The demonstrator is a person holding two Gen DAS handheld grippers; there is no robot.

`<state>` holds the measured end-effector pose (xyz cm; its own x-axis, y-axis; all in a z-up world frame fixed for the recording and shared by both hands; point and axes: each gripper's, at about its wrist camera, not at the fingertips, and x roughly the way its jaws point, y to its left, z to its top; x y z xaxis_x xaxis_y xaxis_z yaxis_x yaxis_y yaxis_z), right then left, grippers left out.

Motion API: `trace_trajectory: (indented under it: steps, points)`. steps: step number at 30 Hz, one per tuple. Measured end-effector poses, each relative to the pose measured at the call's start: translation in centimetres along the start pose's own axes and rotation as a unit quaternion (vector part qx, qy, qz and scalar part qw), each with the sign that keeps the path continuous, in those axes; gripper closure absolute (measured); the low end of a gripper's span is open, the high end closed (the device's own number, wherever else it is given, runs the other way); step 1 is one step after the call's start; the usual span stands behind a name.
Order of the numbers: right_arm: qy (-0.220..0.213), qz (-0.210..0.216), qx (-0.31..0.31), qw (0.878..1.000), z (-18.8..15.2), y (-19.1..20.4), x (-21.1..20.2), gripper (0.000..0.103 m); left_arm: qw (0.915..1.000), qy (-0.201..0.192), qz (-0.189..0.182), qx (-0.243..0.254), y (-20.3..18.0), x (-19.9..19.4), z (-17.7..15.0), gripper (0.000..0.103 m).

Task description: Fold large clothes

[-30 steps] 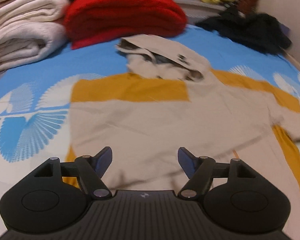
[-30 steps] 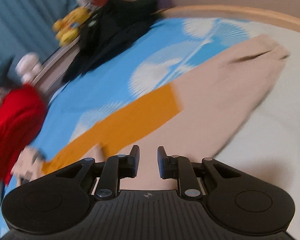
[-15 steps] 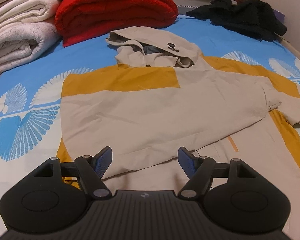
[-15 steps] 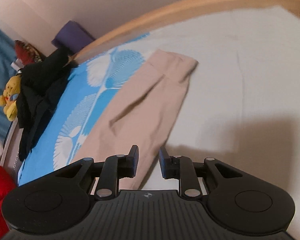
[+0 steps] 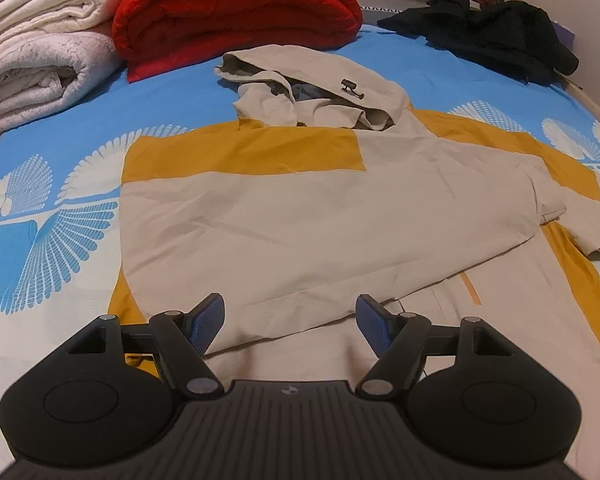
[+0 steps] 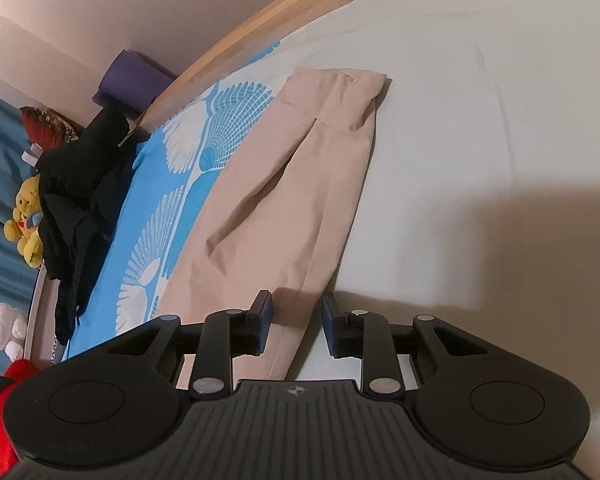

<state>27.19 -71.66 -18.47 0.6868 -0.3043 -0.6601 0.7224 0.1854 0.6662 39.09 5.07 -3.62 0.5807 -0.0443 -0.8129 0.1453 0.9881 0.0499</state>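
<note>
Beige-and-mustard hooded jacket flat on the bed, left gripper wide apart, right gripper opening over its sleeve, gripping nothing

Red blanket, black clothes block far side.

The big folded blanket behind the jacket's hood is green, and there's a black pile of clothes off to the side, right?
Not quite. The folded blanket behind the jacket's hood is red, not green; the left wrist view shows it clearly. The rest is right: a black pile of clothes lies off to the side on the bed.
</note>
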Motion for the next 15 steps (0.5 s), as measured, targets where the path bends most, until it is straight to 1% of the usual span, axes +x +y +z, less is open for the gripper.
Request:
trace_trajectory:
  steps: [4, 6, 7, 8, 10, 11, 13, 15]
  points:
    - [-0.014, -0.008, -0.001, 1.0, -0.1, 0.5, 0.3, 0.075, 1.0, 0.0, 0.004, -0.006, 0.6, -0.1, 0.0, 0.026]
    - [-0.023, -0.016, -0.002, 1.0, -0.3, 0.9, 0.3, 0.08, 0.9999, -0.001, 0.005, -0.009, 1.0, -0.2, 0.0, 0.026]
    - [-0.03, -0.021, -0.004, 0.999, -0.3, 1.1, 0.3, 0.089, 0.9999, -0.001, 0.006, -0.011, 1.2, -0.3, 0.0, 0.026]
    - [-0.036, -0.026, -0.007, 0.999, -0.4, 1.3, 0.2, 0.093, 0.9999, -0.001, 0.006, -0.012, 1.4, -0.4, 0.0, 0.026]
    - [-0.051, -0.032, -0.016, 0.998, -0.6, 2.0, -0.1, 0.097, 0.9999, -0.004, 0.006, -0.015, 1.7, -0.6, 0.1, 0.026]
    - [-0.065, -0.037, -0.032, 0.997, -0.8, 2.8, -0.4, 0.101, 0.9998, -0.005, 0.006, -0.017, 2.0, -0.8, 0.2, 0.026]
    - [-0.096, -0.047, -0.07, 0.992, -1.4, 4.8, -1.3, 0.101, 0.9996, -0.007, 0.006, -0.026, 2.6, -1.1, 0.4, 0.026]
    - [-0.132, -0.058, -0.116, 0.983, -2.4, 7.6, -2.6, 0.102, 0.9992, -0.012, 0.005, -0.037, 3.4, -1.4, 0.7, 0.026]
